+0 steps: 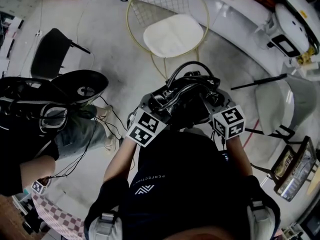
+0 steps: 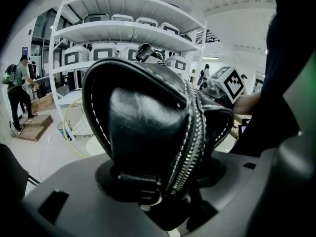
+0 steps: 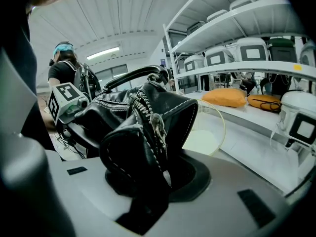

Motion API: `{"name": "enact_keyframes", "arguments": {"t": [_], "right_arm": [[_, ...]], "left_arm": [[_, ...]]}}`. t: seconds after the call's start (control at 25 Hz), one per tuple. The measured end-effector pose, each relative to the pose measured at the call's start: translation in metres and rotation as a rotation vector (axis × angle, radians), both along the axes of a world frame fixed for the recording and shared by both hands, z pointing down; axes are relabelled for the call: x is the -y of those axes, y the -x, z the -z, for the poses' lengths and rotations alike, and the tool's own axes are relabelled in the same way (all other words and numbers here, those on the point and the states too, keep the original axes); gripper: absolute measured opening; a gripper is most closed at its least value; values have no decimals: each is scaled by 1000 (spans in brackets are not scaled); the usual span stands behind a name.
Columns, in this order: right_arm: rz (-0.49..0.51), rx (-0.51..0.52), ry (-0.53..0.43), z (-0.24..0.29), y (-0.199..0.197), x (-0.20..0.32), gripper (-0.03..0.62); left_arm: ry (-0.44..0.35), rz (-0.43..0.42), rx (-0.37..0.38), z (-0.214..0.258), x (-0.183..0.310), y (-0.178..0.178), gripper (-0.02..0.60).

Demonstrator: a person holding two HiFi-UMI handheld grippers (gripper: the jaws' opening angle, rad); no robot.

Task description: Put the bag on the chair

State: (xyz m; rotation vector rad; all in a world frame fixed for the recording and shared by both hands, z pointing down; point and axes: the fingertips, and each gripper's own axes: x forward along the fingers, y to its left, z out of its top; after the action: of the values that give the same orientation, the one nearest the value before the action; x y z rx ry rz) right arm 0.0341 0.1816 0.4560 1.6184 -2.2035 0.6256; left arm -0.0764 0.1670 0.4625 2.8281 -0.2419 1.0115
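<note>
Lab, shelves (image 2: 126,31) of white devices (image 3: 219,57)

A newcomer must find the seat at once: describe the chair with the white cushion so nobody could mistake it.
Start at the long white counter curving across the far side of the floor. Just in front of it, straight beyond the black bag, stands the chair. It alone has a round gold wire frame and a white cushion; the black chair to its left has neither.

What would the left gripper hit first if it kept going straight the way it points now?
The black bag, already clamped in its jaws and filling the line ahead. Beyond it stand the white shelves, seemingly far off; the right gripper sits right of that line.
</note>
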Motion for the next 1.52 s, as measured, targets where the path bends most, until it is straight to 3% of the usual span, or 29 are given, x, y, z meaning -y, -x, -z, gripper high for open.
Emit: {"name": "enact_keyframes", "arguments": {"t": [0.32, 0.8, 1.52], "right_arm": [[8, -10, -7, 3, 13, 40, 114], [87, -28, -16, 5, 22, 93, 114], [213, -8, 60, -14, -35, 203, 114]], "left_arm": [[-10, 5, -12, 2, 40, 14, 282], [-13, 89, -24, 2, 84, 23, 282], [57, 224, -11, -17, 179, -34, 282]]}}
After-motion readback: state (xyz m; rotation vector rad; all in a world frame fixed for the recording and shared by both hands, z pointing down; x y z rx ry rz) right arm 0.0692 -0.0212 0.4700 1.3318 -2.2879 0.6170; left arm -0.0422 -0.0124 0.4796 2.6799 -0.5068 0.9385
